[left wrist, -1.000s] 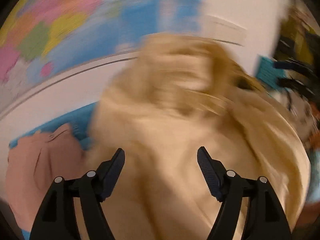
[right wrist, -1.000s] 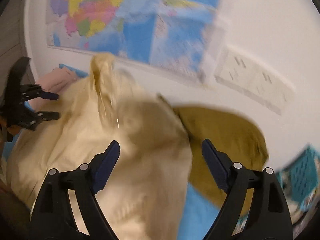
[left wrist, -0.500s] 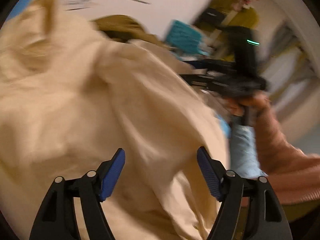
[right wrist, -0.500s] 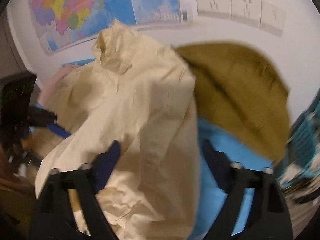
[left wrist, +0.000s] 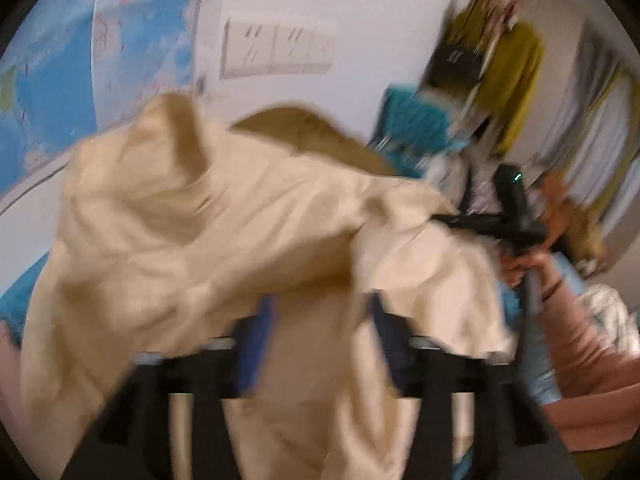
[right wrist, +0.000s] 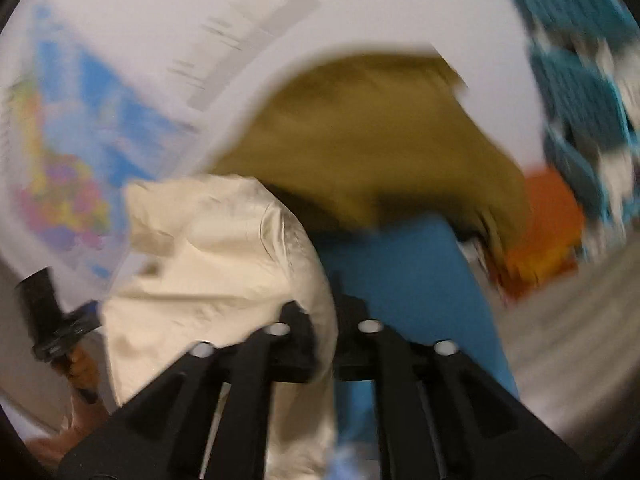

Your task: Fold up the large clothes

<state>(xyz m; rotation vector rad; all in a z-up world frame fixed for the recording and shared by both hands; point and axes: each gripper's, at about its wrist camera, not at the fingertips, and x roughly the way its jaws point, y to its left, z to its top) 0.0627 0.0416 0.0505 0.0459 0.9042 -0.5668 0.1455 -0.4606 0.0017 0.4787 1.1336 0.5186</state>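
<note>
A large cream garment (left wrist: 224,240) is lifted in a bunched heap over the blue surface (right wrist: 404,276); it also shows in the right wrist view (right wrist: 208,272). My right gripper (right wrist: 326,312) is shut on the cream garment's edge, and shows from the left wrist view (left wrist: 480,226) pinching a fold. My left gripper (left wrist: 320,332) has cloth between its half-closed fingers; blur hides whether they pinch it. An olive garment (right wrist: 372,136) lies behind, against the wall.
A world map (left wrist: 44,92) and wall sockets (left wrist: 276,50) are on the white wall behind. A teal basket (right wrist: 580,80) and an orange item (right wrist: 544,224) sit at the right. Hanging clothes (left wrist: 508,68) are at the far right.
My right gripper closed on the cream garment's edge. My left gripper's fingers came closer together around the cloth. Both views swung and the garment was lifted.
</note>
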